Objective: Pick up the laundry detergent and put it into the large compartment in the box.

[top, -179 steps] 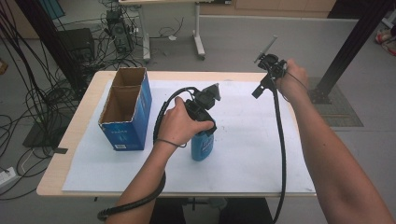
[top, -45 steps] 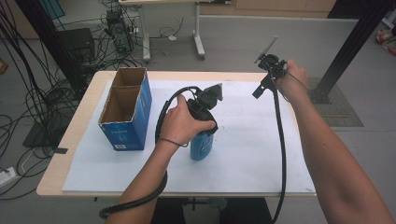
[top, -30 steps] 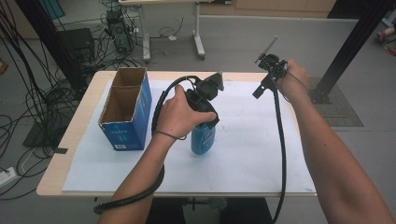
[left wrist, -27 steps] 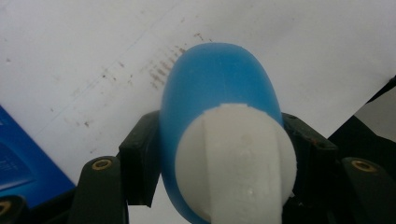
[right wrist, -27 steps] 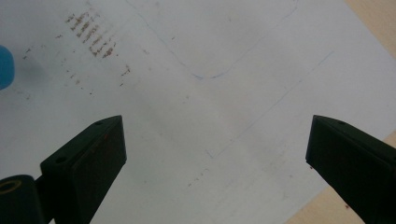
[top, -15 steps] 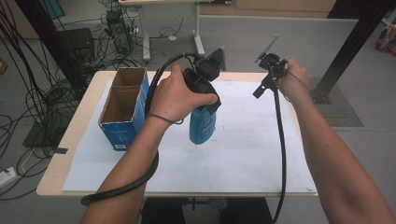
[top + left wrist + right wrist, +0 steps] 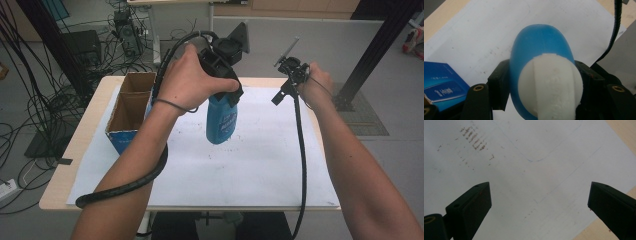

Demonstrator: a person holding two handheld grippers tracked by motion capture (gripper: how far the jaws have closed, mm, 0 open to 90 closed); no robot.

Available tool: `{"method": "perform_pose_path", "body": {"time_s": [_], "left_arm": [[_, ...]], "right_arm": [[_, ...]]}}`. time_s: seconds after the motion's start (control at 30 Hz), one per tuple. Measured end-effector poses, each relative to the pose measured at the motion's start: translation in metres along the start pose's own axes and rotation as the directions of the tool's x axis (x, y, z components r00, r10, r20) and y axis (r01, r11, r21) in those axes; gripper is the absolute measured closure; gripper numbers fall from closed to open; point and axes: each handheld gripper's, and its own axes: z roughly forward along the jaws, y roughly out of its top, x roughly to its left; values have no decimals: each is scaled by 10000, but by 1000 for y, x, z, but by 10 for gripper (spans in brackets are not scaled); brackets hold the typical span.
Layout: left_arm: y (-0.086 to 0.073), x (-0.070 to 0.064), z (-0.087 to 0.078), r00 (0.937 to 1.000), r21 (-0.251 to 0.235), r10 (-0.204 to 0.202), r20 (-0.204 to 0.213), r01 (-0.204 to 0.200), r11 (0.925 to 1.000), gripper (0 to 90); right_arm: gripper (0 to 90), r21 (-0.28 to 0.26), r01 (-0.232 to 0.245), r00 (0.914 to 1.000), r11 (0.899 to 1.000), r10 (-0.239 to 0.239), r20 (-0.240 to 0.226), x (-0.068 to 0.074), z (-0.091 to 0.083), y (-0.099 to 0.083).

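Blue bottle (image 7: 221, 118) smooth glossy plastic, white cap (image 7: 551, 85) matt; box (image 7: 129, 113) cardboard; sheet (image 7: 250, 160) matt paper.

The left hand (image 7: 187, 75) is lifted high, with the forearm sloping up from the near edge. Its fingers wrap around the left hand-held gripper (image 7: 223, 102), which points down. The jaws are squeezed tight from both sides on something held between them. A cable loops under that forearm. The right arm is stretched forward. The right hand-held gripper (image 7: 290, 67) has its jaws spread wide apart, holding nothing.
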Motion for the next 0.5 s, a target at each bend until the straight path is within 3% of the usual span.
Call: {"method": "perform_pose_path", "body": {"time_s": [0.23, 0.5], "left_arm": [[10, -1, -22, 10000, -207, 6, -21, -7, 9998, 378], [16, -3, -29, 10000, -213, 59, 67, -57, 9998, 378]], "right_arm": [[47, -27, -29, 10000, 10000, 29, -10, -1, 0, -1], [47, -3, -1, 10000, 10000, 1, 9, 0, -1, -1]]}}
